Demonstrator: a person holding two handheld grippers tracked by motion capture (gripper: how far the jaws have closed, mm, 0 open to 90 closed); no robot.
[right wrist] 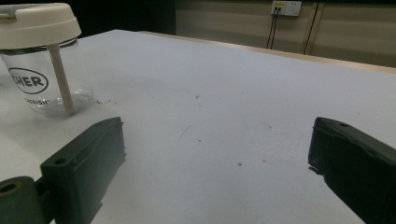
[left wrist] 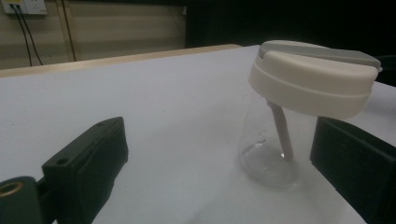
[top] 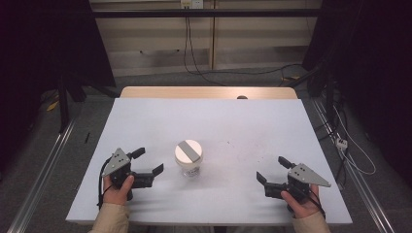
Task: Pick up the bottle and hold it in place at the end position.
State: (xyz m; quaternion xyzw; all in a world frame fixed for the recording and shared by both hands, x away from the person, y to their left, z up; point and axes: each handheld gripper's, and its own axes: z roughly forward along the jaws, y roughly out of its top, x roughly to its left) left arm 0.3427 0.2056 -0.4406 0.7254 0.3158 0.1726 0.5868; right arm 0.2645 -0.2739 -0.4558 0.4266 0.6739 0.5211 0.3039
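A clear jar (top: 188,159) stands upright near the table (top: 145,116) middle, between the left gripper (top: 148,162) and the right gripper (top: 272,169), touching neither. Both jaws gape, empty. Its printed label is cut off in the right gripper view.

Both tongs, left (top: 148,163) and right (top: 271,170), rest low with jaws spread wide, gripping nothing.

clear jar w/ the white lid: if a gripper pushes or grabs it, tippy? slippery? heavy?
The jar looks empty, so it is probably light and would slide on the table. The wide white lid tops a narrower body, so a high push may tip it. The smooth clear wall looks slippery and possibly breakable.
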